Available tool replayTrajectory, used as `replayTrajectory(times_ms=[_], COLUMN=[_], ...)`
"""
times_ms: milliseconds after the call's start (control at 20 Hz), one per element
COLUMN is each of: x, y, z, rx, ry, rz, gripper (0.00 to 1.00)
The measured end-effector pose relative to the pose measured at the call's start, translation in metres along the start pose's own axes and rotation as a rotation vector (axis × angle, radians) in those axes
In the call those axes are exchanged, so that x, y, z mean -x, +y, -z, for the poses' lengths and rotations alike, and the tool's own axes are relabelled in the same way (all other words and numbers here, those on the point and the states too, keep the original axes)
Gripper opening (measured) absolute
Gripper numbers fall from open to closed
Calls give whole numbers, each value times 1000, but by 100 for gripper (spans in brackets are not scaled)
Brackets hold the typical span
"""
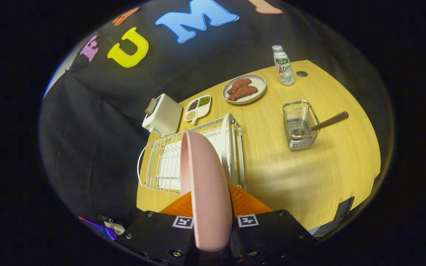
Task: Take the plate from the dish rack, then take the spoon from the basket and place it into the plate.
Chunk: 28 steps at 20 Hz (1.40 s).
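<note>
Gripper view puts the pink plate [205,192] on edge between your fingers [213,221], which pinch its rim from both sides, held above the white dish rack [161,162]. You hold it by a thin edge, so I judge it could twist or slip if you swing fast, or clip the rack's wires. Beyond, across the tabletop [309,173], the spoon [329,121] leans out of the wire basket [298,125]; a knock could tip it. Farther off stands a bottle [283,65], its label too small to read; no other writing is legible.
</note>
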<state>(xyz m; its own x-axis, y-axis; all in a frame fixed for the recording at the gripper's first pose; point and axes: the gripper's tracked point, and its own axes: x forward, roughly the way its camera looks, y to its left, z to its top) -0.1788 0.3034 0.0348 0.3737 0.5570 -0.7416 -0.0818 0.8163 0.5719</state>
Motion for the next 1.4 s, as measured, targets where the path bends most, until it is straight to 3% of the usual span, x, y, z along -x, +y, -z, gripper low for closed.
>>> replayTrajectory(times_ms=[350,650,1100,1200,1250,1400], x=[-11,-42,-86,-90,-90,-84], y=[-15,-43,-39,-53,-60,-69], z=[81,130,154,155,156,150], rx=[-137,-175,-159,-123,-105,-148], ry=[107,212,282,284,287,274], rz=[-119,-75,-123,-61,-38,-46], gripper=[28,28,29,38,54,58])
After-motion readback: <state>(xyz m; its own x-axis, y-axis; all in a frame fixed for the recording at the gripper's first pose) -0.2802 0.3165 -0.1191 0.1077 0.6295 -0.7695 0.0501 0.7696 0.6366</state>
